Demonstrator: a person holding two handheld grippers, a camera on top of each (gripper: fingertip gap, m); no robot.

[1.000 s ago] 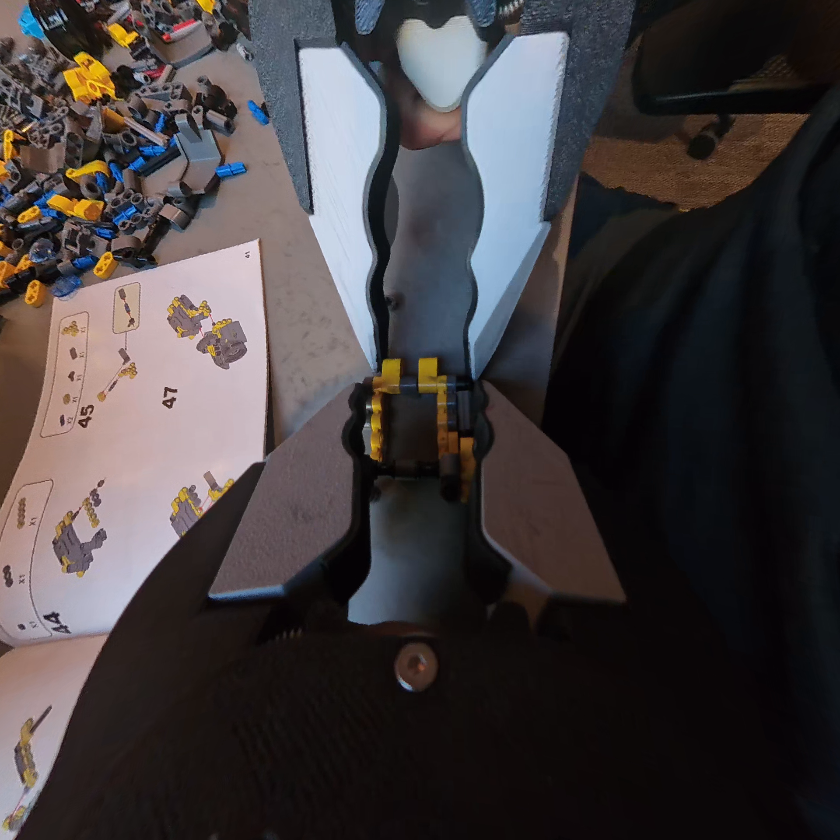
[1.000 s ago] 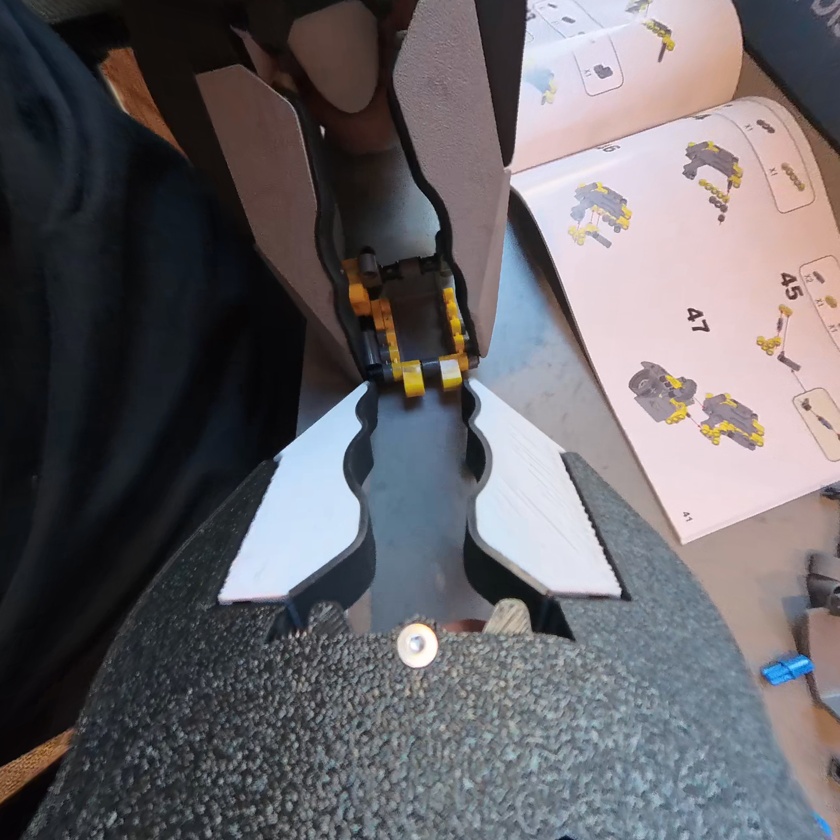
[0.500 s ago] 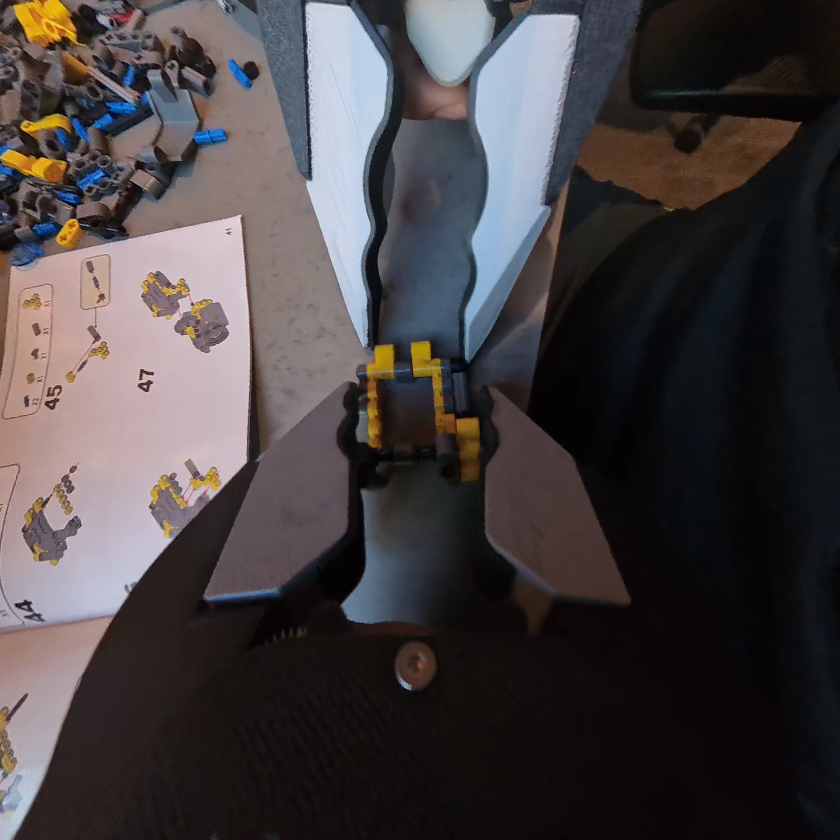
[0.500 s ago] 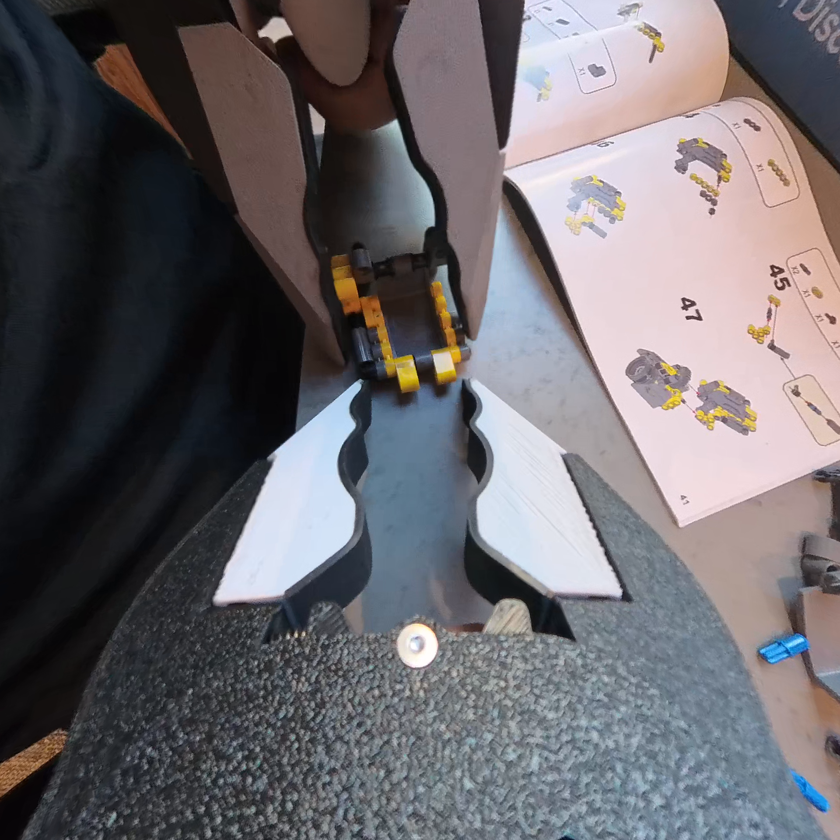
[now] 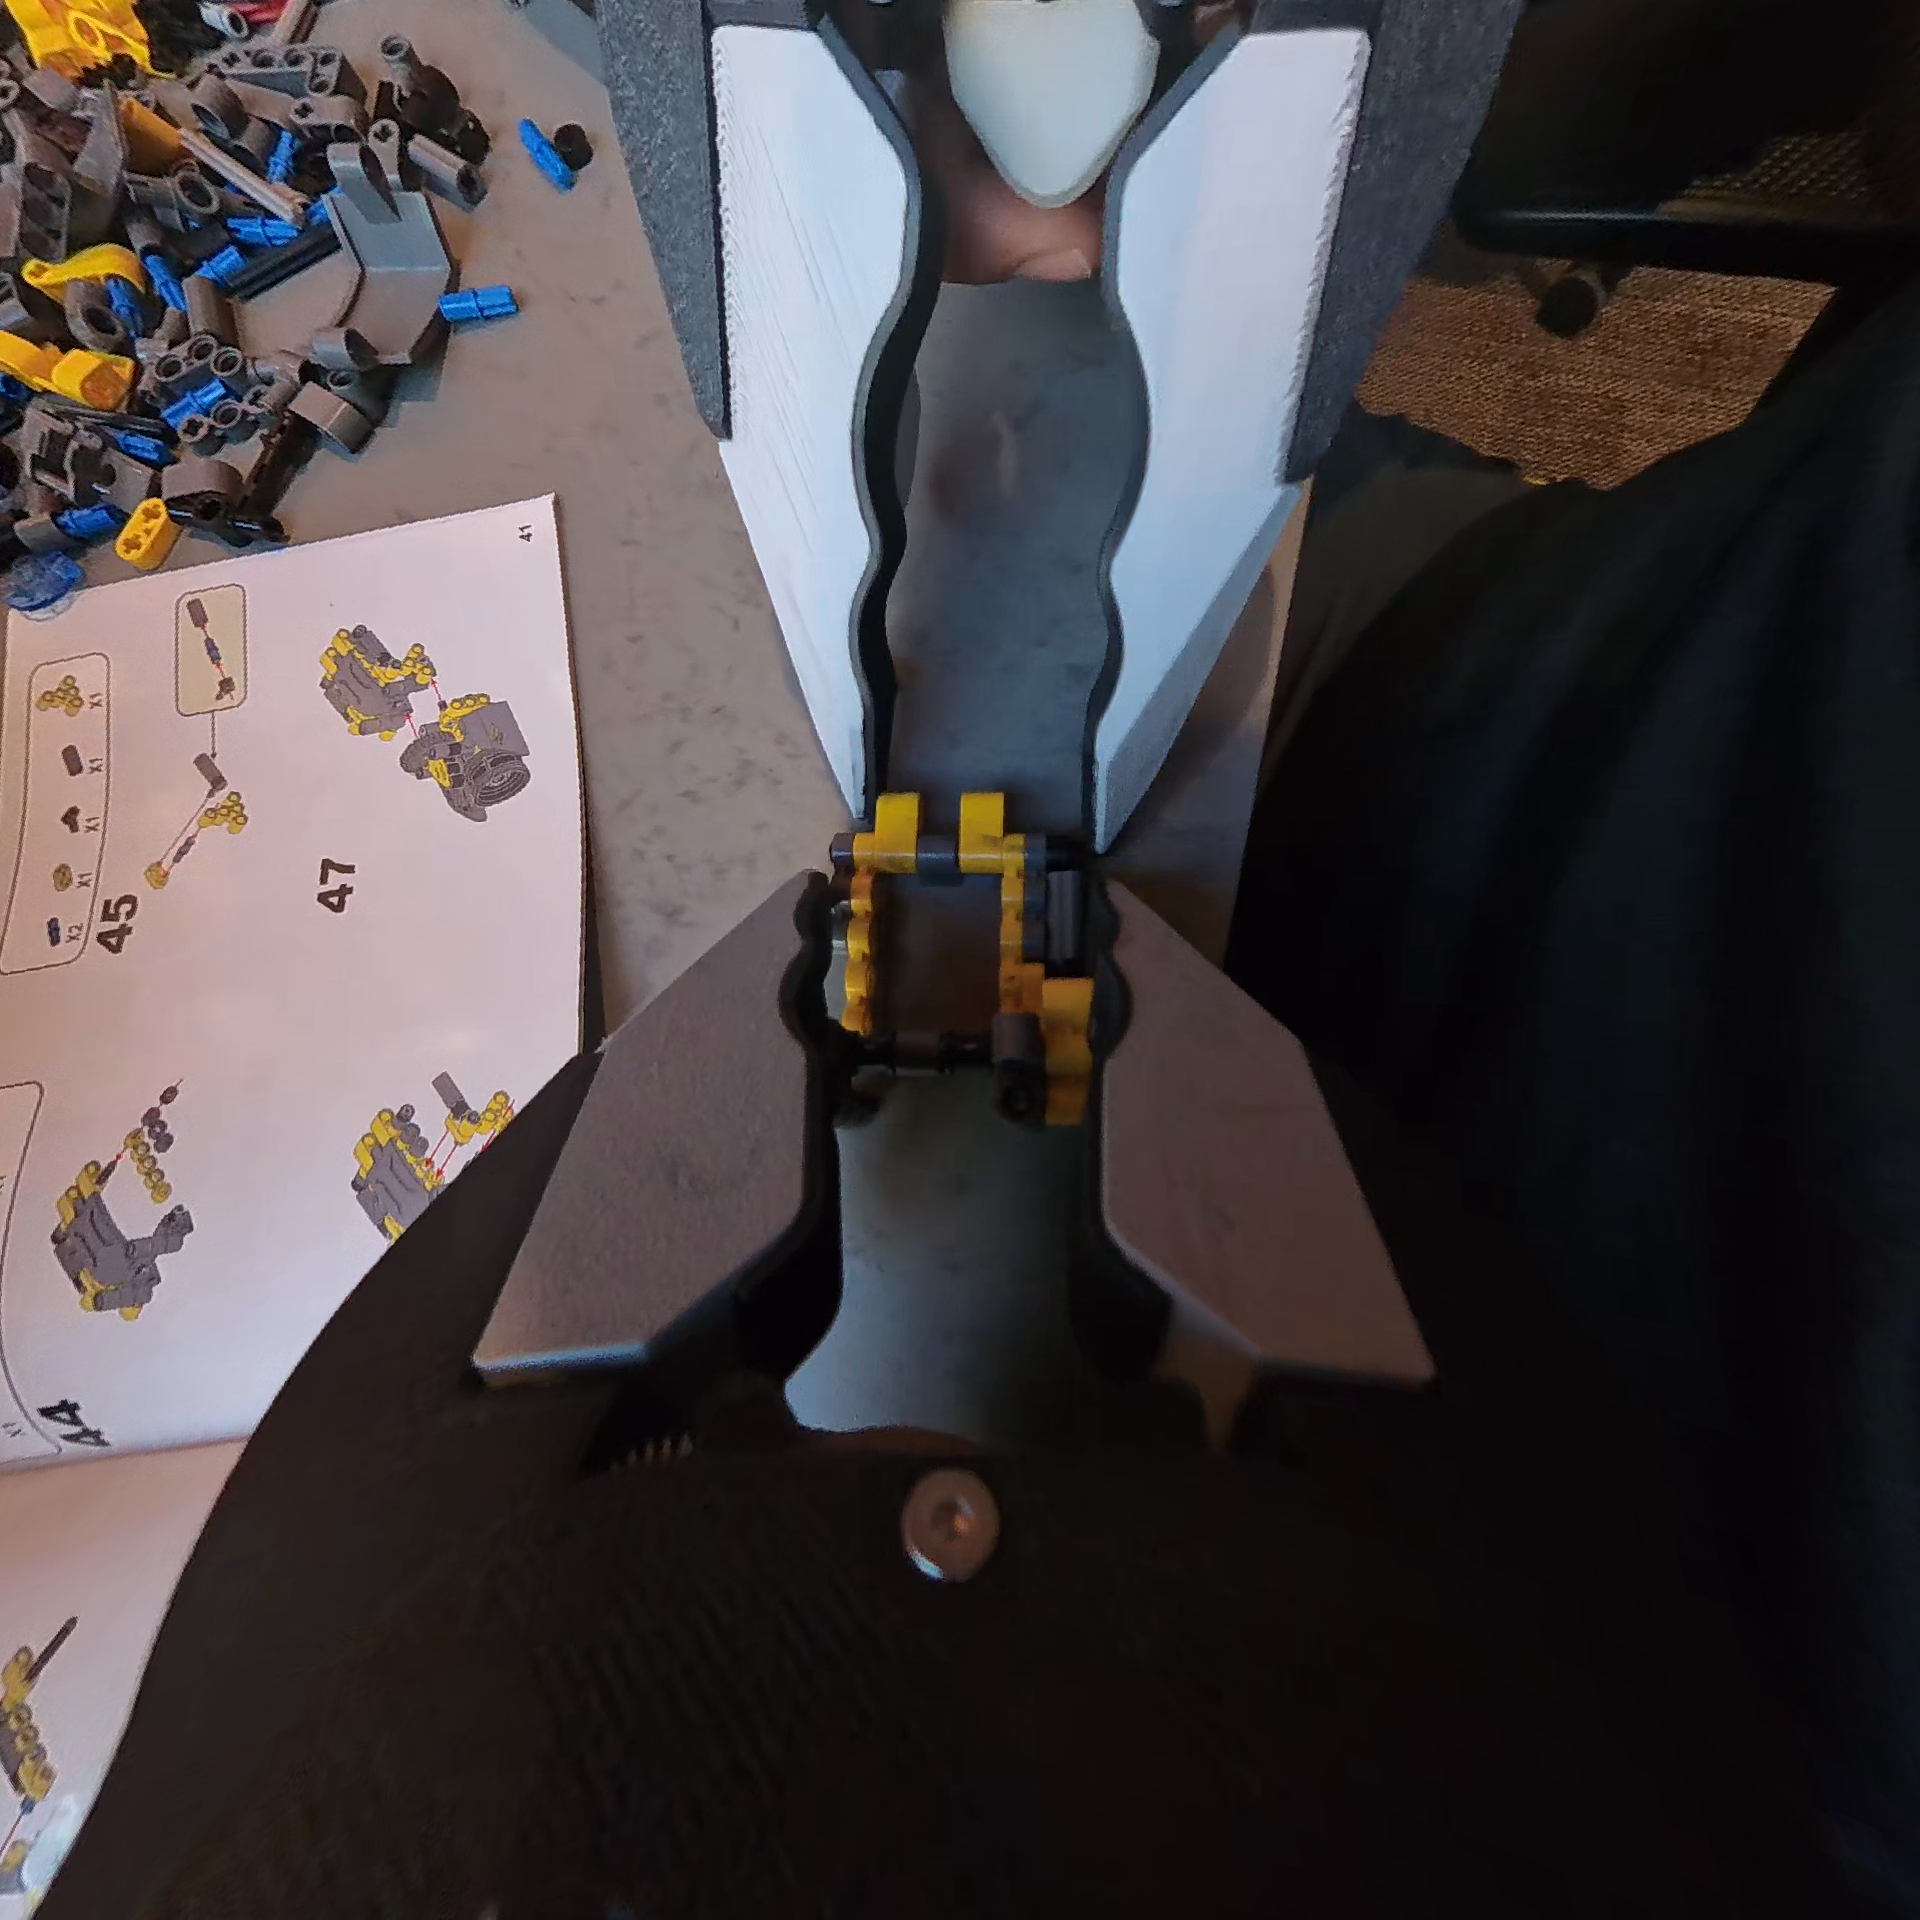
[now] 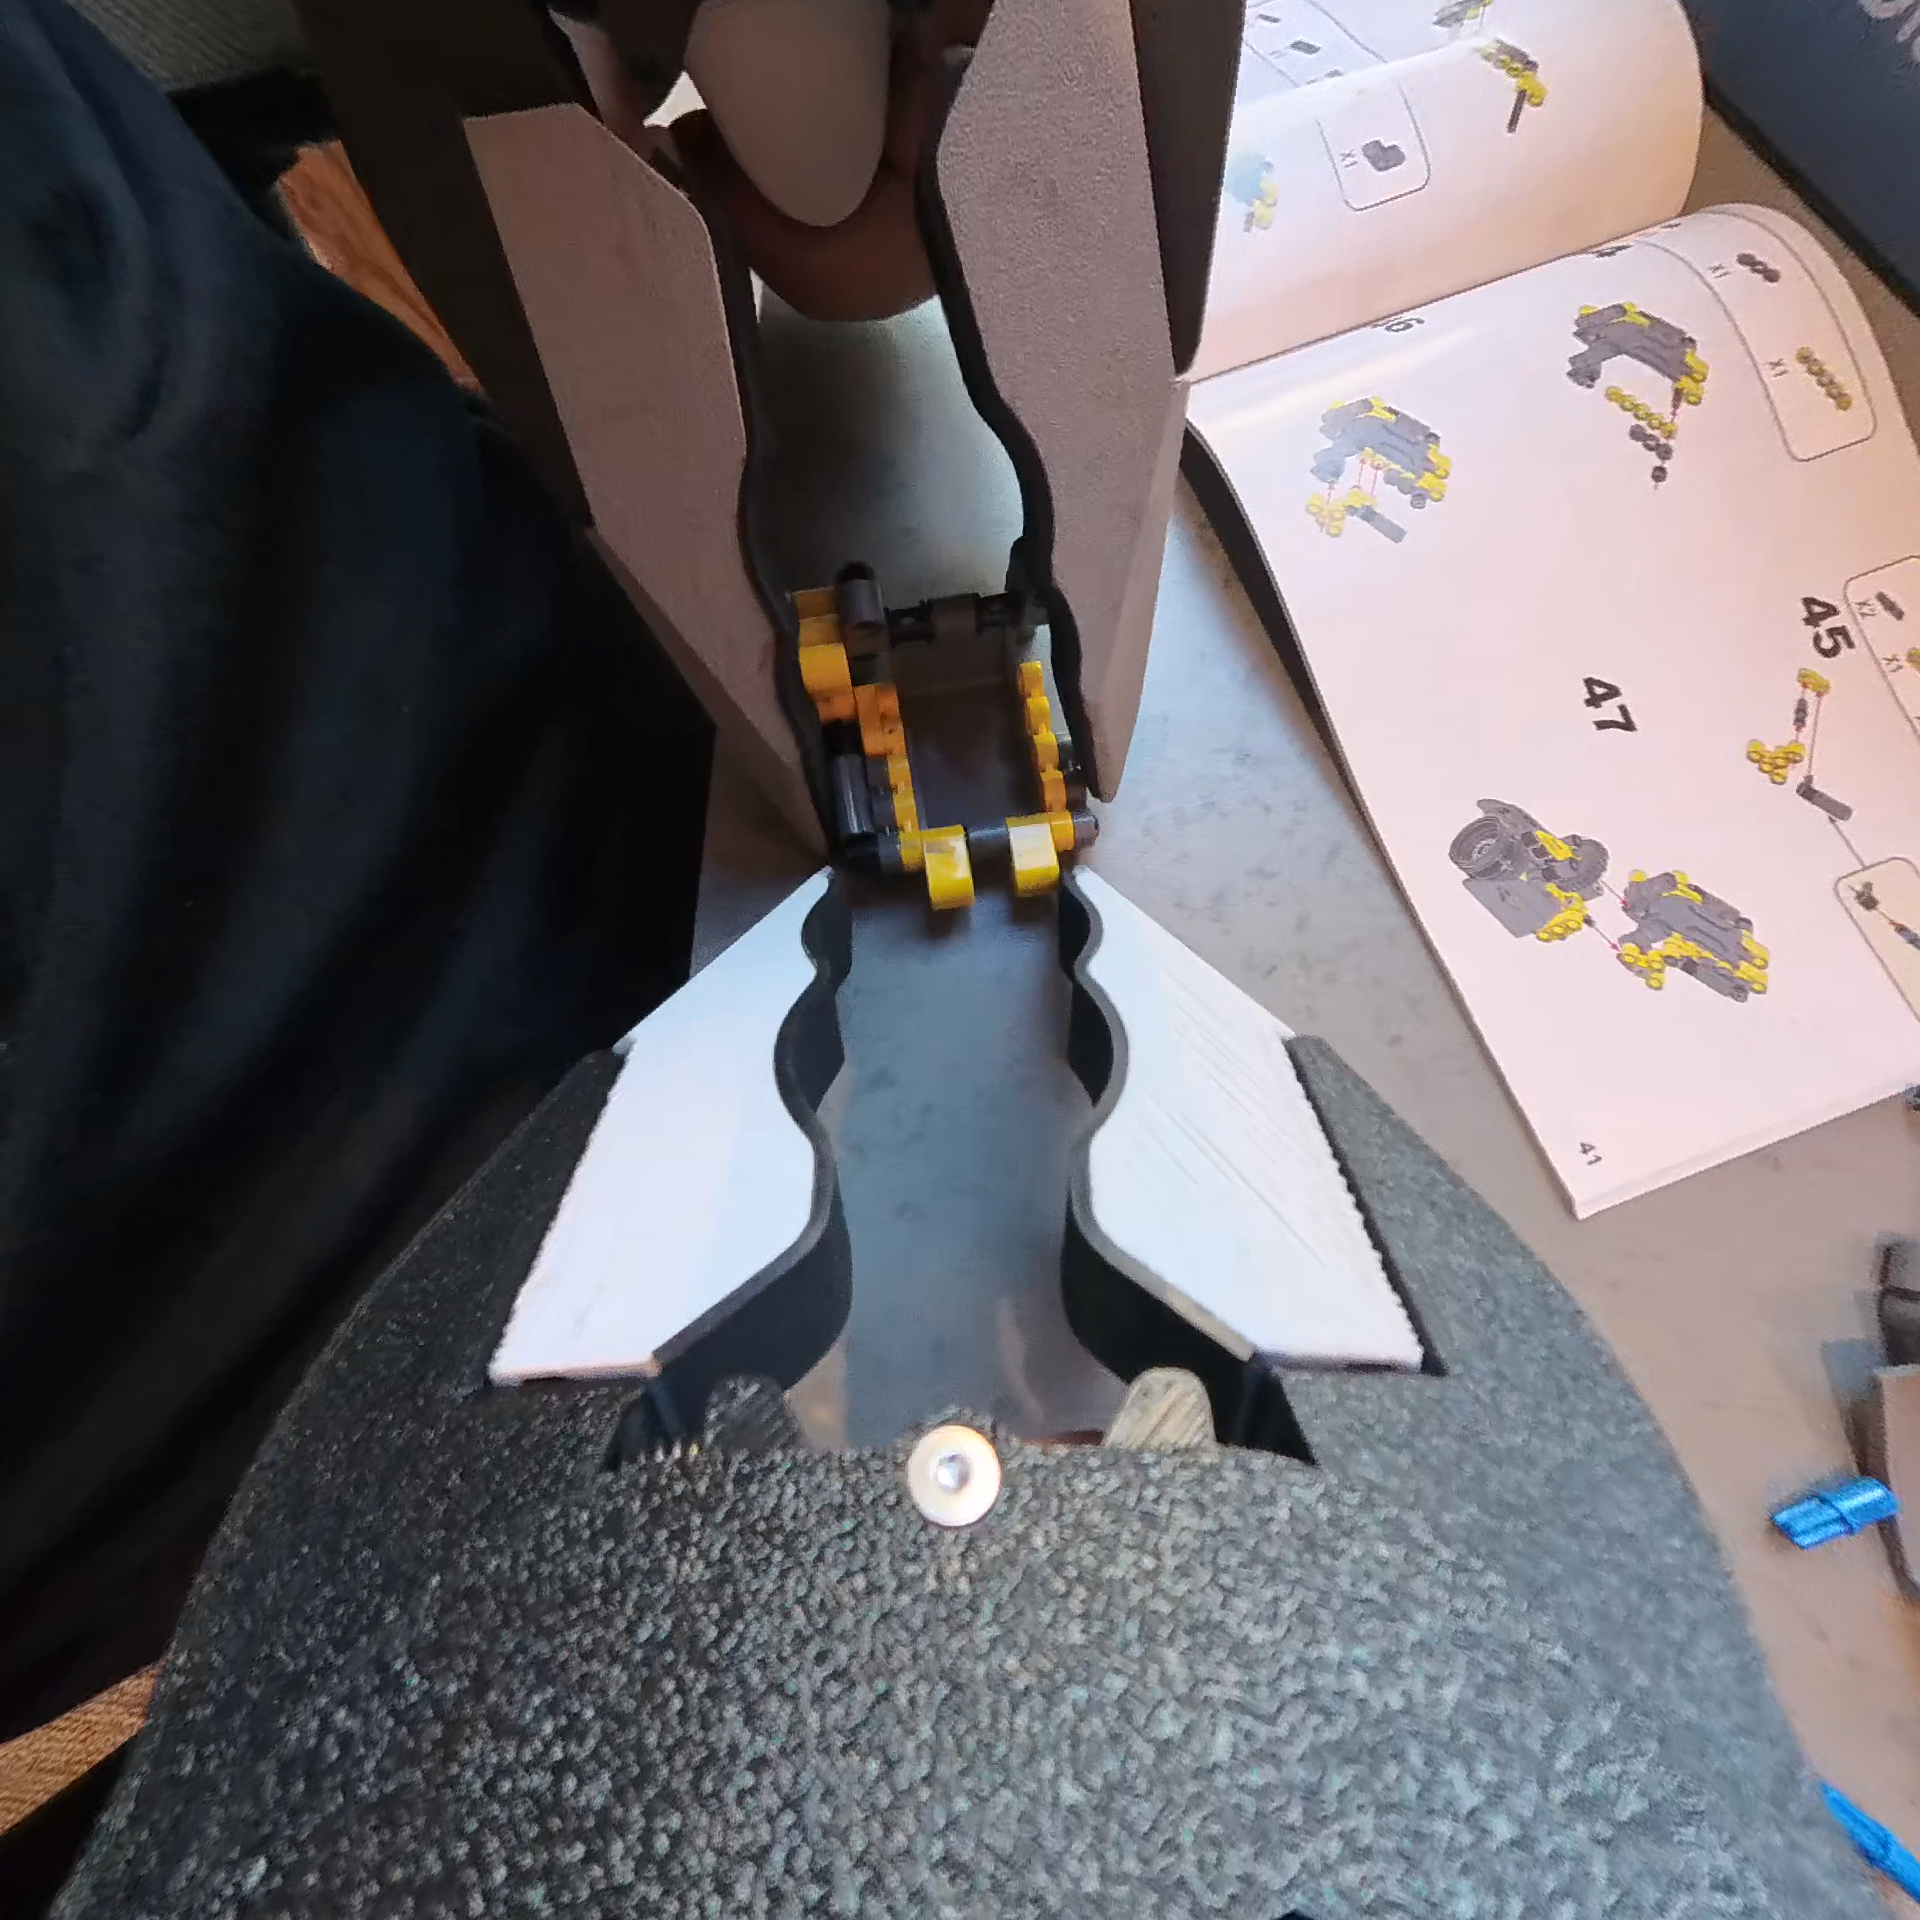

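Left gripper (image 5: 961, 977) clamps a small yellow-and-dark brick frame (image 5: 961, 951) between its fingertips, above the grey table (image 5: 665, 582).

Right gripper (image 6: 951, 883) faces the frame (image 6: 940, 743) tip to tip from the opposite end, its white fingers parted about as wide as the frame; the tips sit just beside the frame's end bar with two yellow lugs, and whether they touch it cannot be told. Beside the frame lies an open instruction booklet (image 5: 291, 831) showing yellow-and-grey build steps. Beyond the booklet, farther from the frame, lies a heap of loose grey, black, yellow and blue parts (image 5: 177, 281). On the frame's other side is dark clothing (image 5: 1610, 1039).
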